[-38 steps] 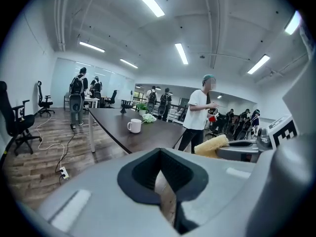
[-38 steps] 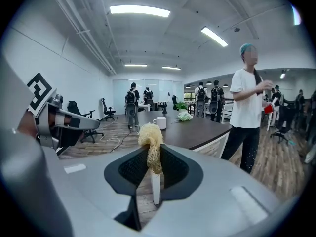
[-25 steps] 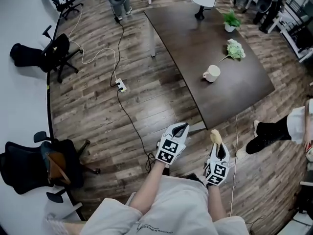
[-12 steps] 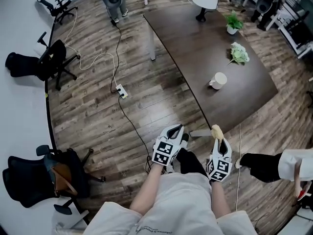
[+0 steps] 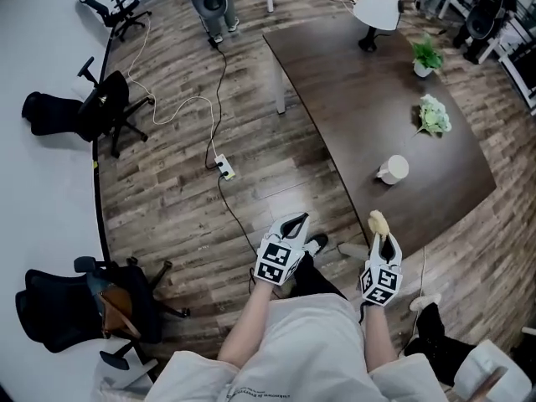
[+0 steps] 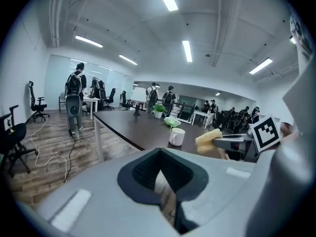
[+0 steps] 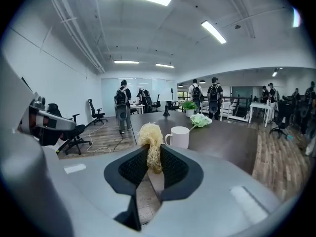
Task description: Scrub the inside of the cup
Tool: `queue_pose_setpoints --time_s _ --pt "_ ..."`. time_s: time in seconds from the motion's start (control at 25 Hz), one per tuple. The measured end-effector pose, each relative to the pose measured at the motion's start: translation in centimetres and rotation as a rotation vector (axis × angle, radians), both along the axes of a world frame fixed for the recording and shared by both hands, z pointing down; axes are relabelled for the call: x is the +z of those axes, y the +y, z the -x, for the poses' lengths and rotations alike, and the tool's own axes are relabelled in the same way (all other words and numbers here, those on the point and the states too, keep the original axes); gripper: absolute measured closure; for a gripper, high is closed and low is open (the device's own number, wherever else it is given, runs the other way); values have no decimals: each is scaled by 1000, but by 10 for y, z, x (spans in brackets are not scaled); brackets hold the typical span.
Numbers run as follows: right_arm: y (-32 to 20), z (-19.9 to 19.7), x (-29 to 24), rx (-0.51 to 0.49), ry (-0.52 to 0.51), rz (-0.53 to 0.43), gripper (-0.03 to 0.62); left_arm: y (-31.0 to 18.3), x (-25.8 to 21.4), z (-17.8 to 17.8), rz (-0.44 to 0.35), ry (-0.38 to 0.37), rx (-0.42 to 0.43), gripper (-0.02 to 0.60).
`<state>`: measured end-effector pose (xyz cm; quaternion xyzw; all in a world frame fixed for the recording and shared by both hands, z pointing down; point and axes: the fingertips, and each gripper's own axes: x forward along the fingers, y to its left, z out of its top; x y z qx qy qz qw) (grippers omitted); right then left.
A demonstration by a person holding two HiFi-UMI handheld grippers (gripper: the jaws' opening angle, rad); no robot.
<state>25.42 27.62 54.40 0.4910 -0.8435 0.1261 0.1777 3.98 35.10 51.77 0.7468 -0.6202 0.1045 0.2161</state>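
A white cup (image 5: pixel 393 169) stands on the dark brown table (image 5: pixel 360 99), near its front part; it also shows as the cup (image 6: pixel 177 136) and the cup (image 7: pixel 178 137) in the two gripper views. My right gripper (image 5: pixel 383 239) is shut on a yellow fibrous scrubber (image 5: pixel 378 222), which sticks up between the pads as the scrubber (image 7: pixel 150 142). That gripper is short of the table's near edge, well back from the cup. My left gripper (image 5: pixel 295 223) hangs over the wooden floor, left of the right one, shut with nothing in it.
On the table are a flower bunch (image 5: pixel 434 114), a potted plant (image 5: pixel 427 55) and a white lamp (image 5: pixel 378 7). A power strip (image 5: pixel 224 167) with cables lies on the floor. Office chairs (image 5: pixel 92 111) stand at the left. Another person's shoe (image 5: pixel 435 342) is at bottom right.
The cup and table have come nearer and lower in the head view. Both grippers keep their pose in front of the body. The other person at the right has shifted toward the bottom right.
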Motion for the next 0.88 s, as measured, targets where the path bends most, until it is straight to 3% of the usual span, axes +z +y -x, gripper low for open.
queue_pose_setpoints --time_s 0.16,0.36,0.88 --pt "-35 17 9 22 -35 41 507 -35 0 27 38 -13 0 580" --pt "-79 34 10 48 -88 61 506 -87 4 28 82 -52 73 580" --pt "-155 15 21 228 -134 64 506 -209 34 -28 133 -102 300 581"
